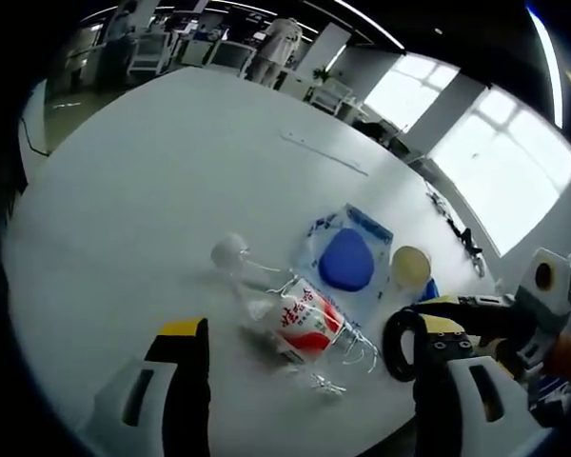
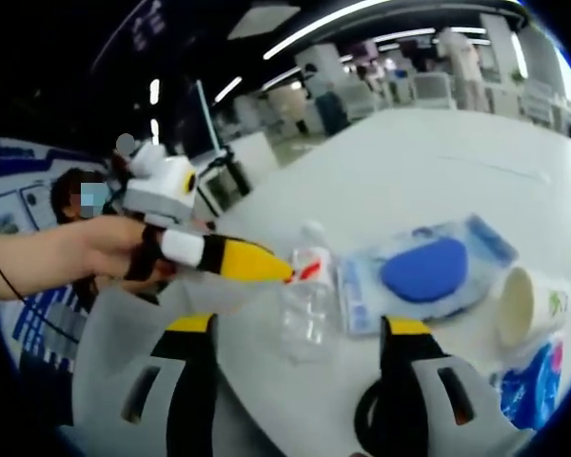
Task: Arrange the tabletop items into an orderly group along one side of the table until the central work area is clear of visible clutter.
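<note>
Indoors, white table (image 1: 152,181), bright windows (image 1: 485,152), both claws released, crushed bottle (image 1: 300,319) between left claw (image 1: 309,381) jaws.

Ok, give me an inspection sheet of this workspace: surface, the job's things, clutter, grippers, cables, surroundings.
Surface: white table, mostly bare toward its far side.
Job's things: clear plastic bottle with red label lying on its side; blue packet flat beside it; paper cup tipped over next to the packet.
Clutter: blue wrapper by the cup; thin strip farther out on the table.
Grippers: left gripper open, bottle ahead of it; right gripper open.
Cables: dark cable along the table edge near the windows.
Surroundings: bright windows, chairs, a person standing far off.
</note>
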### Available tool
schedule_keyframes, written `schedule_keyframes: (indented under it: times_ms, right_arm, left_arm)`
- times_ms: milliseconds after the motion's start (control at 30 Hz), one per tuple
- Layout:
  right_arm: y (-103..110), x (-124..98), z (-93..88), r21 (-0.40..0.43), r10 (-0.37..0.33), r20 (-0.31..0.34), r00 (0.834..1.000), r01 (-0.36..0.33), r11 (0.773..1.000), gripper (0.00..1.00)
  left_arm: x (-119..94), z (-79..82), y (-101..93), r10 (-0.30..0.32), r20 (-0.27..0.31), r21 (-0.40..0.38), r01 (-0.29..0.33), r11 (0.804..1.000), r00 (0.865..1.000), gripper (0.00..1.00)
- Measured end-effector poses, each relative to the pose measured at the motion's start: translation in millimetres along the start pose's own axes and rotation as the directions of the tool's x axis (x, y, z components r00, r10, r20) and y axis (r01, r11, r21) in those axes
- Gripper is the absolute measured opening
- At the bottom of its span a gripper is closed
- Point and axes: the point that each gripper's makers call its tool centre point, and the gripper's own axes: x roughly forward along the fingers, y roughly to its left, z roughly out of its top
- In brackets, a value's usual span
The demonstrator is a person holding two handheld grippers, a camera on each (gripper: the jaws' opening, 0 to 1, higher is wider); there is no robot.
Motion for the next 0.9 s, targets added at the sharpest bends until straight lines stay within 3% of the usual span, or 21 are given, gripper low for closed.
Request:
schedule_keyframes:
  times_ms: [400, 600, 900]
  right_arm:
    - [9, 26, -8.6, -0.06, 0.002, -0.072, 0.997, -0.006, 0.998, 0.63]
    - [11, 43, -8.9, -0.067, -0.01, -0.094, 0.996, 0.004, 0.998, 0.57]
    - [10, 55, -14.2, -0.11, -0.026, -0.13, 0.991, 0.012, 0.994, 0.57]
  left_arm:
    - [10, 8.3, 6.0, 0.03, 0.008, -0.07, -0.03, 0.997, 1.0, 0.84]
    - [19, 8.7, 8.1, 0.051, -0.003, -0.087, -0.051, 0.995, 0.999, 0.82]
    - [29, 7.8, 15.9, 0.067, -0.033, -0.116, -0.071, 0.991, 0.997, 0.8]
